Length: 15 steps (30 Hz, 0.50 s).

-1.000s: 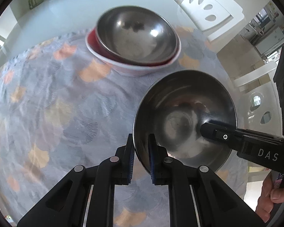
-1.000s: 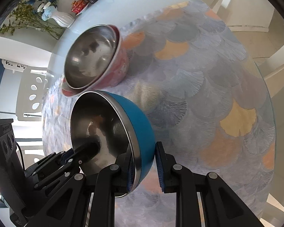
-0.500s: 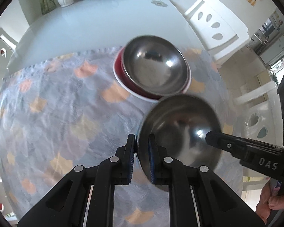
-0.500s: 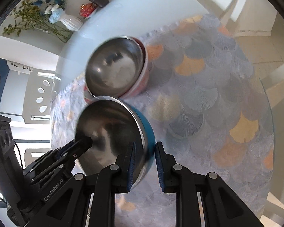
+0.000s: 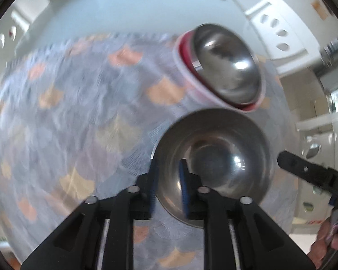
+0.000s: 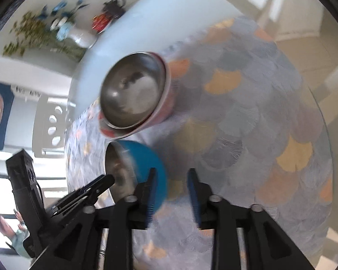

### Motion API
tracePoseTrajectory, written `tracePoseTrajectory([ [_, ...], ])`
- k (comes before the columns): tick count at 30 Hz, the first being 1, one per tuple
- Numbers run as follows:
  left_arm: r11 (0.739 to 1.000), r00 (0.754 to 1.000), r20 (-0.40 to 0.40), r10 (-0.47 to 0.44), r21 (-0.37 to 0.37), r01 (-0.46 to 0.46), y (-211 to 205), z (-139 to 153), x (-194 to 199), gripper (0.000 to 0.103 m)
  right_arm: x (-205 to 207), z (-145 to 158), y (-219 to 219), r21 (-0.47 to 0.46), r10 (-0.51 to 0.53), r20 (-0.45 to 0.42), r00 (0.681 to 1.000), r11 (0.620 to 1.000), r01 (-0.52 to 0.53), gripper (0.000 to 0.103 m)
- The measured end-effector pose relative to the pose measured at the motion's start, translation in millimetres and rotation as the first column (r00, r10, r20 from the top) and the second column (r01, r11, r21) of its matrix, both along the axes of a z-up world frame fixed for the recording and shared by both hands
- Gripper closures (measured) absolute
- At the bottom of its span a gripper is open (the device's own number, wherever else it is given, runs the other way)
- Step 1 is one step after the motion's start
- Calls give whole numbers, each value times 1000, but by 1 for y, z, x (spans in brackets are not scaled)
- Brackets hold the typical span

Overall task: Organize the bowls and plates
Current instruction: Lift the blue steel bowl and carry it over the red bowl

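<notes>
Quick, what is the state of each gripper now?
Left gripper: jaws opening, rim of the blue steel bowl between them.
Right gripper: jaws opening, nothing between them, bowl beside it.

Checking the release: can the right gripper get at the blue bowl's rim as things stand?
Probably yes: the right gripper, jaws opening, stands just beside the blue bowl, with nothing between them.

A round pale surface (image 6: 160,15) under a fan-patterned cloth (image 6: 247,117) fills mid-frame. White chairs (image 5: 275,33) with oval cutouts stand upper right. A vase of flowers (image 6: 78,36) sits upper left; beige floor (image 6: 304,49) lies at right.
</notes>
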State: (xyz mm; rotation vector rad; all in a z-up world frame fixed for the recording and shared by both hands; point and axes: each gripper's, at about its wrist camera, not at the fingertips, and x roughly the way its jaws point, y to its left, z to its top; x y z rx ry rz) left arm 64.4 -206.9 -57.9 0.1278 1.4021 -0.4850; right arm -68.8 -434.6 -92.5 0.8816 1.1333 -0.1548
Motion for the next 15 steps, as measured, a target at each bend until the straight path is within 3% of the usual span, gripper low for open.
tracePoseTrajectory([
  [3,999,1000,-5,25,21,-25,7,-9,4,78,1,-16,1,69,-2,-1,1000,998,2,63],
  [5,1000,1000,-13,22,-3,-22,10,-10,4,78,3,-19,8,86,4,19,1000,996,-5,63],
  [11,999,1000,16,0,-32,0,21,3,3,75,6,-14,16,68,-16,71,997,998,11,60],
  [15,999,999,-10,36,-40,-37,28,-4,13,75,-1,-12,10,80,-79,113,990,994,71,60],
])
